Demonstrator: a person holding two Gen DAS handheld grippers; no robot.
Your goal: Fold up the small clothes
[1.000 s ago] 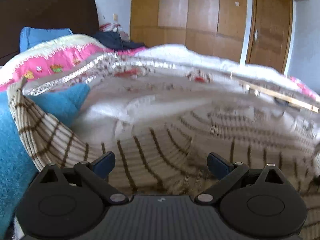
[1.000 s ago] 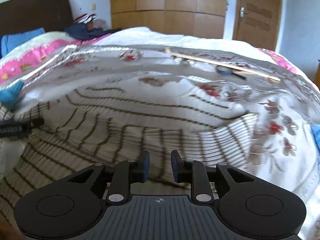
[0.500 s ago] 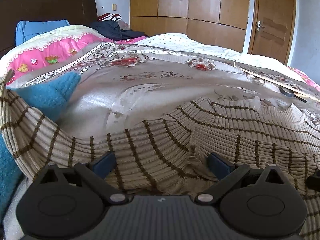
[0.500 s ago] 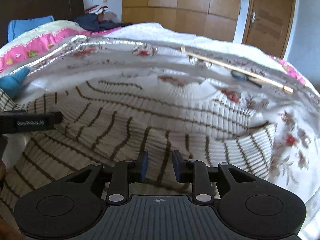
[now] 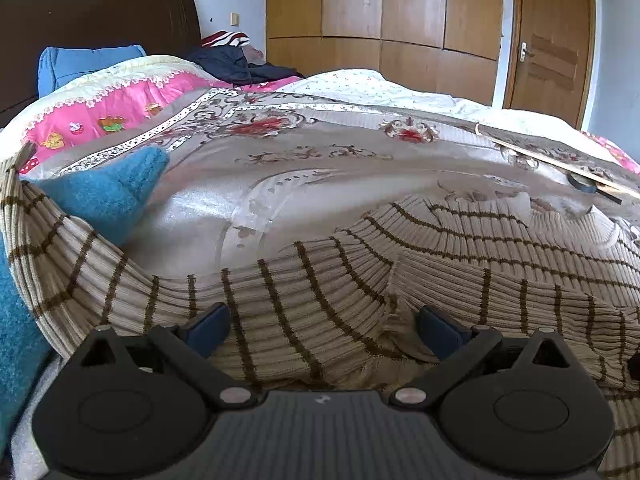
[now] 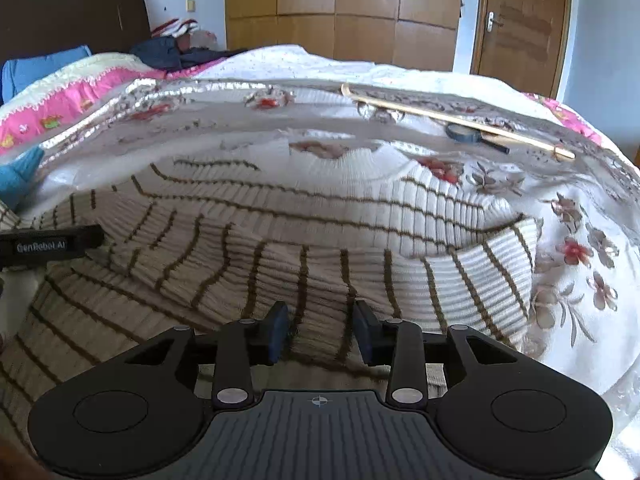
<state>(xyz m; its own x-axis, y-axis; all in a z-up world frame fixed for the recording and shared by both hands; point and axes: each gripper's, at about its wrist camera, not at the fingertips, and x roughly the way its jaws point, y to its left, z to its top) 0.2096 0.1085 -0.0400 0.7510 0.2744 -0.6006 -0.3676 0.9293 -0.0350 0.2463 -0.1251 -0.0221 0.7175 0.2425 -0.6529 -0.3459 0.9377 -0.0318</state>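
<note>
A beige ribbed sweater with thin brown stripes (image 5: pixel 460 256) lies spread on the bed, collar toward the far side; it also shows in the right wrist view (image 6: pixel 320 232). My left gripper (image 5: pixel 322 330) is wide open, low over the sweater's near hem where the left sleeve joins the body. The left sleeve (image 5: pixel 52 248) runs up to the left over a blue garment. My right gripper (image 6: pixel 322 334) is open, its fingers standing apart over the sweater's near hem. The right sleeve (image 6: pixel 500 276) lies folded at the right.
A blue fuzzy garment (image 5: pixel 108 192) lies at the left. A wooden stick (image 6: pixel 460 120) and a roll of dark tape (image 6: pixel 464 132) lie on the floral bedspread (image 6: pixel 580 248) beyond the sweater. Pink quilt (image 5: pixel 100 116), pillow and dark clothes sit near the headboard. The other gripper's side (image 6: pixel 44 244) shows at the left.
My right gripper's fingers have spread from nearly closed to open. Both grippers have settled low at the sweater's near hem. The sweater now lies flatter on the bed.
</note>
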